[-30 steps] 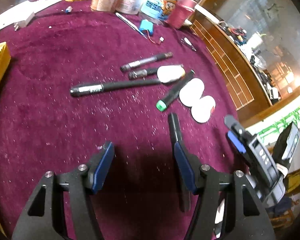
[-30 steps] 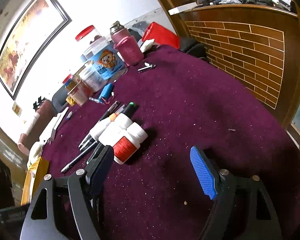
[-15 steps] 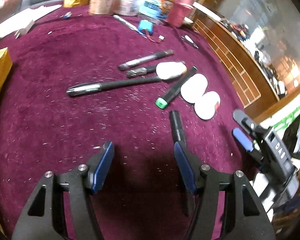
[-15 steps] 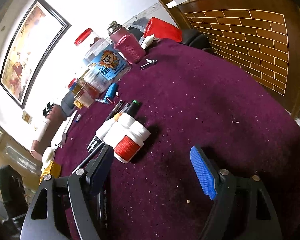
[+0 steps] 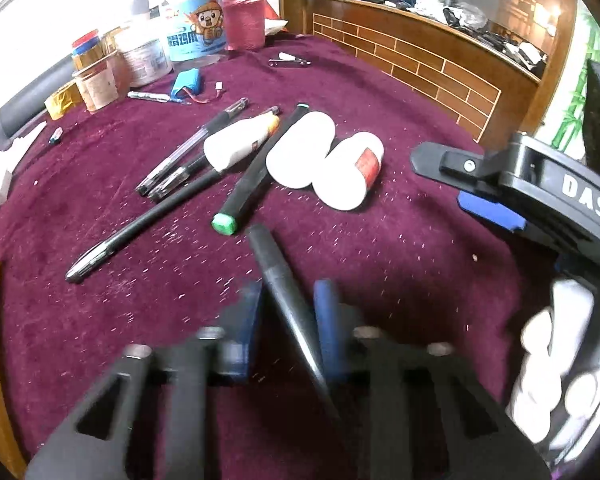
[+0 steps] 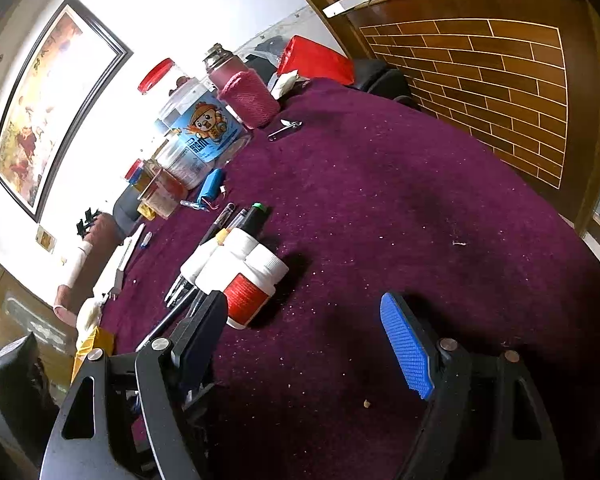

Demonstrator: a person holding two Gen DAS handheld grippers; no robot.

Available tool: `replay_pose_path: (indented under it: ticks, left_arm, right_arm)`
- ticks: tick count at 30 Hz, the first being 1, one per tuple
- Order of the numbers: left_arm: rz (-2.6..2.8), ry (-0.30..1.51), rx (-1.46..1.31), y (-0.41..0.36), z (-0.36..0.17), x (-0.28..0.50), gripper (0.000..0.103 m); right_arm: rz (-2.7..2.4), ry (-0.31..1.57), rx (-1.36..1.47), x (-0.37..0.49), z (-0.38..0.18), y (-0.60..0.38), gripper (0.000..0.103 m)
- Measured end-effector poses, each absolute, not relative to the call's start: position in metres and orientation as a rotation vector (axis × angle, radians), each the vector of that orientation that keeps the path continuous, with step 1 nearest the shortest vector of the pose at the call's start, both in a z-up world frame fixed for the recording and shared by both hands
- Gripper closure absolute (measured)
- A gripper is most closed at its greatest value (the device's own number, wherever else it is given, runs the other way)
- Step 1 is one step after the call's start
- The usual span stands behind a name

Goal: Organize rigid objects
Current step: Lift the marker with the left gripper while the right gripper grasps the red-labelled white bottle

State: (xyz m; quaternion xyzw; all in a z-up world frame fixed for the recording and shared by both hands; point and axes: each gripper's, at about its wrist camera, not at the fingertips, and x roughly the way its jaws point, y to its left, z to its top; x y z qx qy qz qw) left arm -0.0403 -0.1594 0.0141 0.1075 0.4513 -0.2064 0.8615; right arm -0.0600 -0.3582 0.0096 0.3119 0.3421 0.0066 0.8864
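A: The left gripper [image 5: 286, 312] has narrowed its blue pads around the black pen [image 5: 278, 276], which lay beside the right pad a second ago; contact is blurred.

B: So a pickup is starting?

A: Likely. The right gripper [image 6: 304, 332] stays spread wide, empty, by the white bottles [image 6: 244, 276] on the maroon cloth [image 6: 420, 200].

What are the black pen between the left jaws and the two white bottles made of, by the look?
Black pen: likely matte plastic or rubbery coating, dull, no glints. White bottles: probably smooth opaque plastic with soft sheen; one has a red paper-like label.
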Motion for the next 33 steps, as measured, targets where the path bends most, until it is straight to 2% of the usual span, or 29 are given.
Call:
replay_pose_path:
  ticks: [7,8,9,11,14,22,24,26,33]
  left_arm:
    - [-0.405,0.968,0.138,-0.123,0.014,-0.04,0.091]
    - [-0.399,0.961,0.135,-0.126,0.012,-0.04,0.089]
    - [-0.4,0.944,0.153,-0.13,0.011,-0.041,0.081]
    - [-0.419,0.892,0.216,-0.14,0.009,-0.048,0.08]
    - [-0.487,0.925,0.126,-0.128,0.01,-0.044,0.091]
    - [-0.563,0.915,-0.147,-0.055,0.034,-0.062,0.091]
    - [-0.577,0.895,-0.204,-0.034,0.043,-0.072,0.091]
    - [-0.588,0.877,-0.242,-0.017,0.049,-0.079,0.091]
    - [-0.613,0.804,-0.309,0.027,0.063,-0.102,0.091]
  right_arm:
    - [-0.001,0.72,0.622,-0.059,0.01,-0.355,0.029]
    - [-0.003,0.721,0.618,-0.058,0.01,-0.355,0.029]
    - [-0.006,0.722,0.613,-0.058,0.01,-0.354,0.029]
    - [-0.013,0.726,0.599,-0.058,0.011,-0.352,0.029]
    - [-0.024,0.73,0.583,-0.058,0.011,-0.351,0.029]
    - [-0.034,0.733,0.575,-0.058,0.011,-0.35,0.029]
    - [-0.035,0.736,0.572,-0.058,0.011,-0.35,0.027]
    - [-0.022,0.737,0.569,-0.057,0.011,-0.349,0.021]
    - [-0.001,0.857,0.488,-0.042,0.029,-0.334,0.025]
